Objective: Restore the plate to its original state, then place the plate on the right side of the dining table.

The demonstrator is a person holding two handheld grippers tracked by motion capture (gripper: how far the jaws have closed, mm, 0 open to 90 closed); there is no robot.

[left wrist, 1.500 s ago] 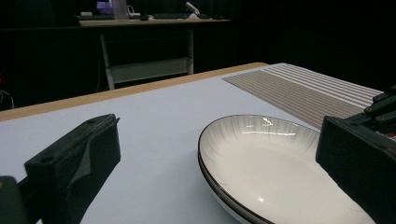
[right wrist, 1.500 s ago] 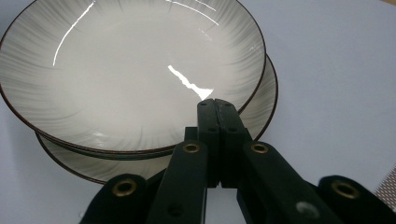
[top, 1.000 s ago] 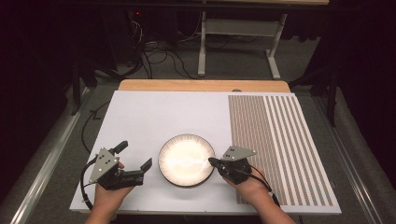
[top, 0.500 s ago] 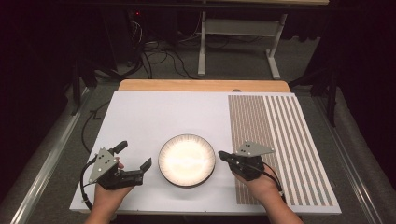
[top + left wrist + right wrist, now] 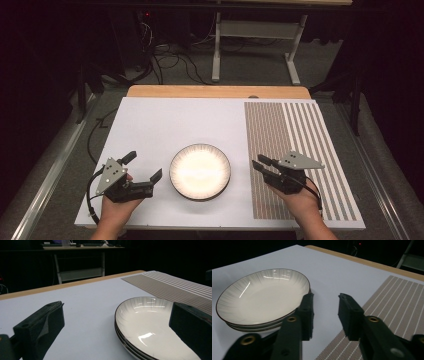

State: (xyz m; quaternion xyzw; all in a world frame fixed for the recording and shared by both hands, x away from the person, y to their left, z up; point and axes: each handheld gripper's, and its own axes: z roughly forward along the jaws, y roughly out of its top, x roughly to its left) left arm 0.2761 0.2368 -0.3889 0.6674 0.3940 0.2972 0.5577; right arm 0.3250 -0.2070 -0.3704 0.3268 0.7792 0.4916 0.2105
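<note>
A stack of white plates with dark rims sits on the white table near its front, also seen in the left gripper view and the right gripper view. My left gripper rests just left of the stack, jaws wide open, the right jaw in front of the plate's rim. My right gripper hovers to the right of the stack over the striped placemat. Its jaws have just been opening and stand apart with nothing between them, the left one beside the rim.
The white table top has a wooden back edge. The brown and white striped placemat covers its right part. Behind the table are a desk frame and floor cables.
My right gripper has pulled back to the right from the plate's rim onto the placemat, lifting a little, and its jaws have opened. The left gripper and the plates have stayed put.
</note>
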